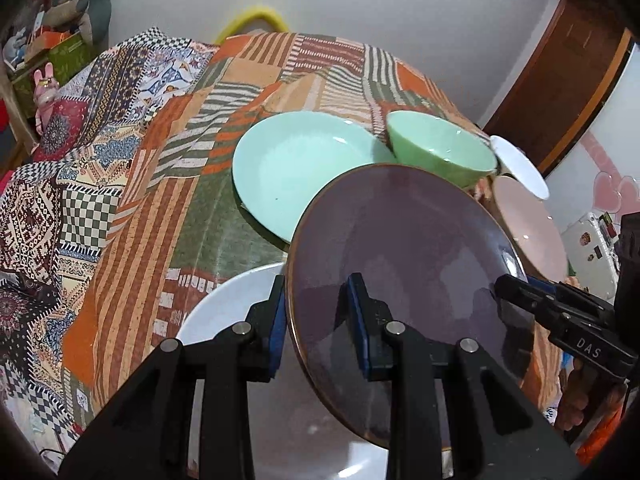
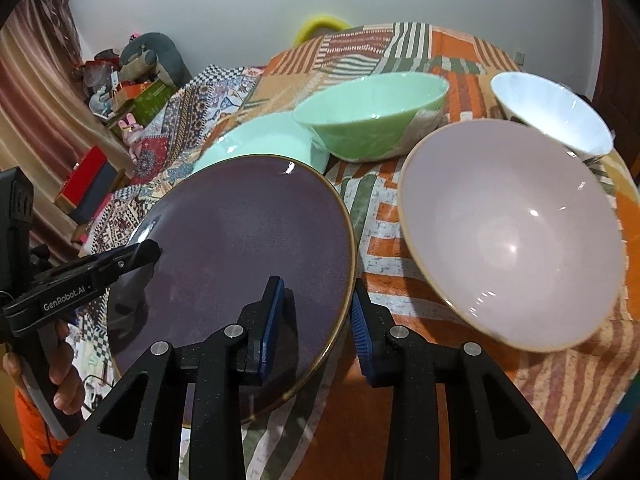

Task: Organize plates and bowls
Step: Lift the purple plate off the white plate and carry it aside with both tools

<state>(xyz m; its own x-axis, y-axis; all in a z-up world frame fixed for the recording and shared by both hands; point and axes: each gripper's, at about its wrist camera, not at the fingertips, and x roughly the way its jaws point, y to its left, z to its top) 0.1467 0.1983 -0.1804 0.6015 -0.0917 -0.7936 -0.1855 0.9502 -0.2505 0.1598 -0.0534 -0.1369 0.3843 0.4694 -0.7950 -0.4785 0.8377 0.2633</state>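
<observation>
I have the purple plate (image 1: pixel 404 280) pinched at two spots on its rim — the left gripper (image 1: pixel 318 320) on one edge, the right gripper (image 2: pixel 316 320) on the opposite edge. Both pairs of fingers are nearly closed, with only the rim's thickness between the blue pads, and each has one pad on the plate's face and one under it. I judge that I took both sides because the plate is wide and looks heavy; a single pinch at the edge could let it tip and slide out.

The purple plate is tilted and off the patterned cloth (image 1: pixel 132 208). Just below its near-left edge sits a white plate (image 1: pixel 224 312), partly covered by it. Beyond the purple plate lies the mint plate (image 1: pixel 288 172), and touching that plate's far-right side is the green bowl (image 2: pixel 372 120). To the purple plate's right stands the pink bowl (image 2: pixel 516 236), with the white bowl (image 2: pixel 556 116) behind it — so bowls gather on one side and plates on the other, which I take as the sorting in hand.

Writing I can read: "DAS" on the right gripper's body in the left view, "GenRobot.AI" on the left gripper's body in the right view. A hand (image 2: pixel 60 372) holds that grip.
</observation>
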